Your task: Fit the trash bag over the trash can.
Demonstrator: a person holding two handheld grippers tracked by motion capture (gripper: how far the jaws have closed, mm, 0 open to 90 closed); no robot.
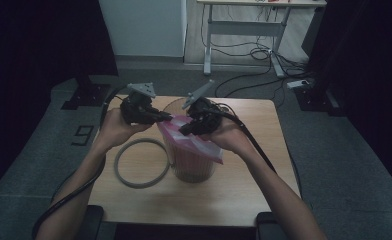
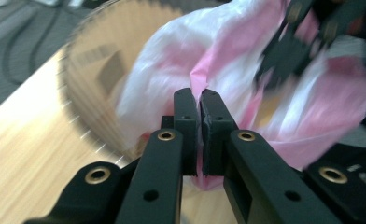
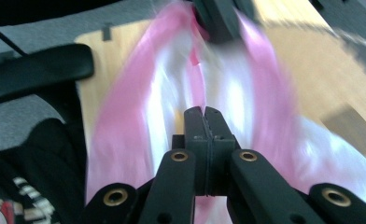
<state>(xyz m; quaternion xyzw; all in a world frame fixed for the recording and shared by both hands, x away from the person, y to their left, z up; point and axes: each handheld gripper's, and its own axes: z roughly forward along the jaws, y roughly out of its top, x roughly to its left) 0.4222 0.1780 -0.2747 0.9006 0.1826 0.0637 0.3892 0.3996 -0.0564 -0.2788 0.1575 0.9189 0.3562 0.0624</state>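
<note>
While both tongs clench the pink bag (image 1: pixel 191 145) above the ribbed bin (image 1: pixel 190 167), the left gripper (image 1: pixel 168 118) pinches its rim on the ring side and the right gripper (image 1: pixel 183 131) pinches just beside, so spreading apart over the bin comes next

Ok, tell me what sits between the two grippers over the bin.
The pink bag spans the stretch: the left gripper and right gripper each pinch its film, as both gripper views show. The bin stands below.
</note>
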